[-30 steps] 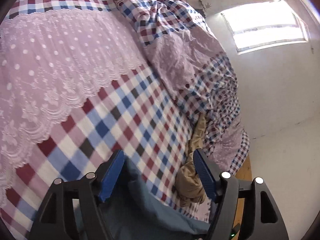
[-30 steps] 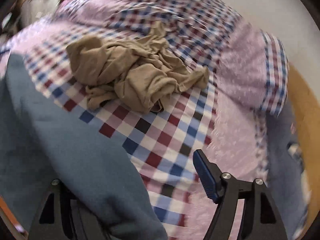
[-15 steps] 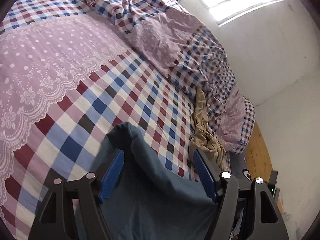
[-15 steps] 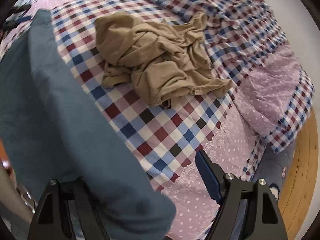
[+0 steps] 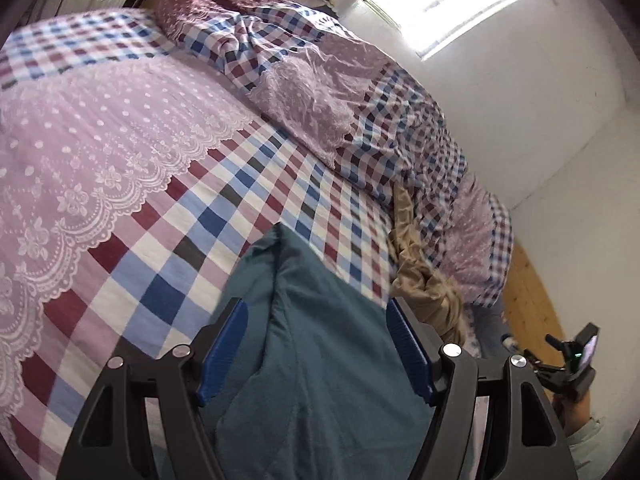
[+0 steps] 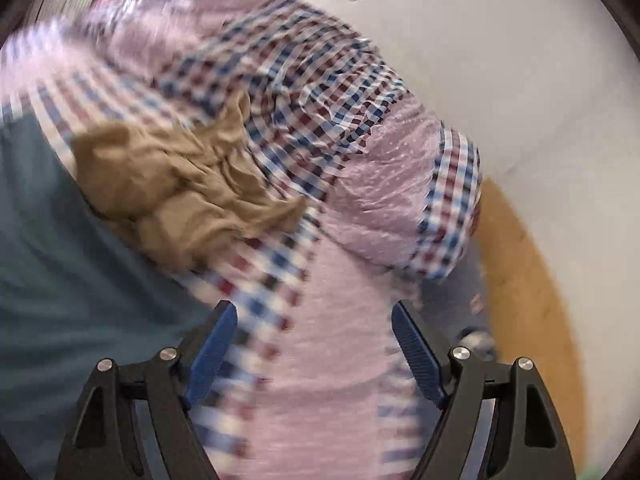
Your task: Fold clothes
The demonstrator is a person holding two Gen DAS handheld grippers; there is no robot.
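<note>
A teal garment (image 5: 320, 360) lies on the checked bed sheet (image 5: 180, 232), one corner pointing up the bed. My left gripper (image 5: 316, 344) hovers over it, open, with the cloth spanning the gap between its blue pads; neither pad presses on it. A crumpled tan garment (image 5: 424, 292) lies just right of it at the bed's edge. The right wrist view is blurred. It shows the tan garment (image 6: 180, 192) ahead and the teal garment (image 6: 60, 280) on the left. My right gripper (image 6: 312, 344) is open above the pink dotted border, with nothing between its fingers.
A bunched checked and pink quilt (image 5: 340, 100) runs along the bed's far side. Wooden floor (image 6: 528, 280) and a white wall lie beyond the bed's corner. A person's hand (image 5: 576, 412) with the other device shows at the left view's right edge. A bright window (image 5: 452, 8) is above.
The teal cloth that covered my right gripper's left finger is off it; that gripper has risen and swung right. My left gripper rolled and shifted, so more of the teal garment shows between its jaws.
</note>
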